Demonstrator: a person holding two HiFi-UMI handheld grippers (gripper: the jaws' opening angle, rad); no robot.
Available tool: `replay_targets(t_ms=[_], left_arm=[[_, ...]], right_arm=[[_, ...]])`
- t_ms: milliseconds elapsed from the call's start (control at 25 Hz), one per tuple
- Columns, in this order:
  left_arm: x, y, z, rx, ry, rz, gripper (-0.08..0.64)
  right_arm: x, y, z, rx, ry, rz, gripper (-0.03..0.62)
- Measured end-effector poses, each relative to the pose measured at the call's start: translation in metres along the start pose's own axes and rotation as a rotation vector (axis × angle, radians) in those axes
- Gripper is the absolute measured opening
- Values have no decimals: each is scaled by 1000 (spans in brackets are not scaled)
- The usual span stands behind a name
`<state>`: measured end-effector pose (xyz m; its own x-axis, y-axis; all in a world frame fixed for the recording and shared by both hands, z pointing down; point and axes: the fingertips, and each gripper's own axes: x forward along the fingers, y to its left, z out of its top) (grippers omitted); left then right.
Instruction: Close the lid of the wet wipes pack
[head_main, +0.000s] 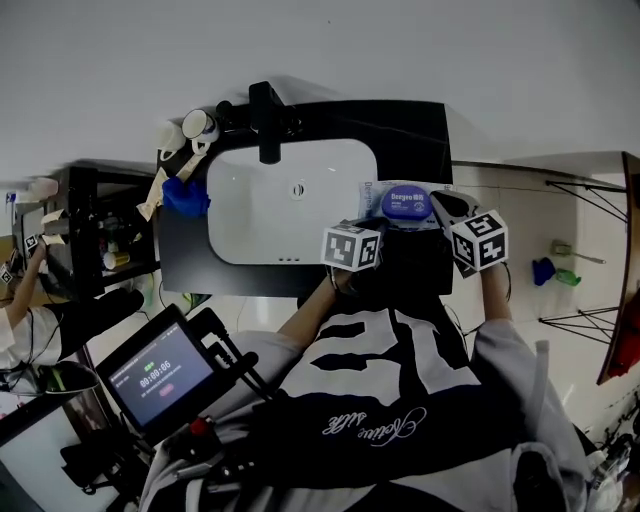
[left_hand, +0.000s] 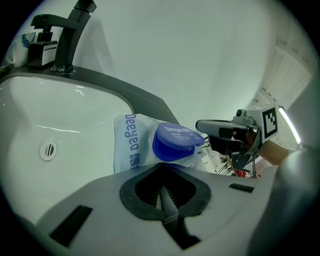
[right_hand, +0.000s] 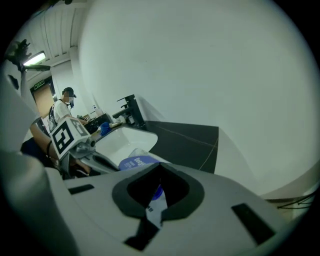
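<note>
Head view shows a matte black counter (head_main: 410, 135) holding a glossy white sink (head_main: 250, 215), a rounded rectangle with a small drain (head_main: 297, 189). A square-edged black faucet (head_main: 267, 120) stands at its back rim. The pack (head_main: 372, 192) lies on the counter just beside the sink's right rim. It is a soft pouch of pale, crinkled film with blue print, and on top sits an oval lid (head_main: 405, 203) of smooth blue plastic.

Seen from the left gripper view, the lid appears tilted, its near edge raised off a darker blue ring under it. Whether it is fully open I cannot tell.

The left gripper (left_hand: 165, 197) has its jaws pressed together with nothing between them. It points at the pack, which lies just beyond its tips and apart from them, the lid straight ahead.

The right gripper (right_hand: 156, 202) is clamped on the pack: a strip of white film with a little blue shows pinched between its jaws. In the left gripper view its grey jaws reach the pack from the right, level with the lid. Both grippers carry cubes with black-and-white square markers.
</note>
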<state>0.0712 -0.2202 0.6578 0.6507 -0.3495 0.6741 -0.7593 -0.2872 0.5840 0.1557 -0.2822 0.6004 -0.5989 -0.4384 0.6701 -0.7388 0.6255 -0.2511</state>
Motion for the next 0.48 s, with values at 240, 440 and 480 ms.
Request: replay_targets(t_ms=[240, 440, 480], left_arm=[[-10, -25, 1, 20, -9, -36, -2], [-18, -29, 4, 8, -20, -63, -2], [-21, -29, 5, 11, -25, -64, -2]], right_arm=[[-12, 36, -23, -62, 109, 3, -2], [-6, 52, -24, -215, 217, -112, -2], [-6, 53, -24, -230, 223, -134, -2]])
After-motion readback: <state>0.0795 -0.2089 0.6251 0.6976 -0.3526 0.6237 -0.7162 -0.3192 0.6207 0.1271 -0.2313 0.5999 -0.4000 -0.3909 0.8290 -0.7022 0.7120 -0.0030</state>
